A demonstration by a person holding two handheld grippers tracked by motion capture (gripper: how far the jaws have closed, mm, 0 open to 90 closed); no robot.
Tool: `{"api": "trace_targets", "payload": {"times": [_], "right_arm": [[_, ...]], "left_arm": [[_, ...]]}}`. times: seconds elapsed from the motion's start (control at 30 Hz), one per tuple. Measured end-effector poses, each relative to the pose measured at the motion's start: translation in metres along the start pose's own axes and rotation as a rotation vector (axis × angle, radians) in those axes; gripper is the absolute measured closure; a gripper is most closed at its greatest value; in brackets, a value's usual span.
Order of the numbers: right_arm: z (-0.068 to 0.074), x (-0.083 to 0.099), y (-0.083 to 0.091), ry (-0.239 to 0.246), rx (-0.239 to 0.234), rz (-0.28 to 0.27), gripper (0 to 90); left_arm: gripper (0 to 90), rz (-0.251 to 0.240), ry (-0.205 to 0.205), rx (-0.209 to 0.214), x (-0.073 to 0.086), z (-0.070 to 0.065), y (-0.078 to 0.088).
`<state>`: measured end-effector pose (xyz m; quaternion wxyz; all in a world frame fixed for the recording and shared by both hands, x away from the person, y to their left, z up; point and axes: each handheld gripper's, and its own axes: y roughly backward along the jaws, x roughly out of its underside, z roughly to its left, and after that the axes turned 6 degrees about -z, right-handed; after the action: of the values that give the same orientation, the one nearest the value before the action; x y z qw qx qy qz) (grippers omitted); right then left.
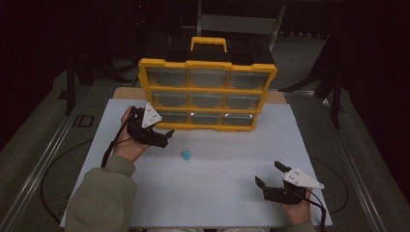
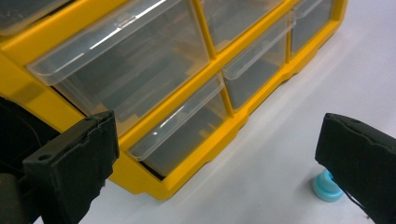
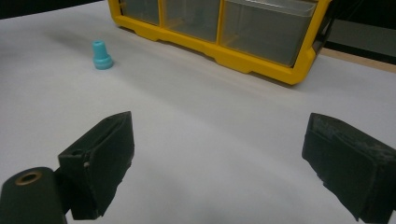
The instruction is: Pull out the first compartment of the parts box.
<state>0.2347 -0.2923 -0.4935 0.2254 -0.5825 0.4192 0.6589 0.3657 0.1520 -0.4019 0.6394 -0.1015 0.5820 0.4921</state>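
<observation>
The left gripper [image 1: 164,137] is hovering low by the bottom-left corner of the yellow drawer cabinet [image 1: 208,66], jaws spread wide and gripping nothing, its hand [image 1: 126,145] tilted in toward the drawers. One small blue plug [image 1: 186,155] is standing upright on the white table [image 1: 232,164], just beyond and to the right of those jaws. The right gripper [image 1: 269,175] is sitting well apart near the table's front edge, jaws wide open and empty. Nine clear drawers are facing us in three rows of three.

Dim, dark-edged high view; gripper views brighter, soft, with glare on drawers [image 2: 140,60].
</observation>
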Motion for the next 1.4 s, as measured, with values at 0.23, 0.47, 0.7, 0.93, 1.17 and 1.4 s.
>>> {"api": "trace_targets", "payload": {"times": [0.23,0.47,0.7,0.93,1.17,1.4], "right_arm": [[0.0,0.0,0.0,0.001,0.001,0.001,9.0],[0.0,0.0,0.0,0.002,-0.001,0.0,9.0],[0.0,0.0,0.0,0.001,-0.002,0.001,9.0],[0.0,0.0,0.0,0.0,-0.003,0.0,9.0],[0.0,0.0,0.0,0.0,-0.003,0.0,9.0],[0.0,0.0,0.0,-0.002,-0.007,-0.001,9.0]], "left_arm": [[0.2,0.025,-0.025,-0.006,-0.006,0.004,-0.005],[0.2,0.037,-0.053,-0.005,-0.016,0.004,-0.011],[0.2,0.07,-0.104,-0.016,-0.025,0.006,-0.018],[0.2,0.097,-0.181,-0.039,-0.035,0.008,-0.021],[0.2,0.115,-0.245,-0.075,-0.044,0.009,-0.022],[0.2,0.116,-0.318,-0.12,-0.053,0.009,-0.022]]}}
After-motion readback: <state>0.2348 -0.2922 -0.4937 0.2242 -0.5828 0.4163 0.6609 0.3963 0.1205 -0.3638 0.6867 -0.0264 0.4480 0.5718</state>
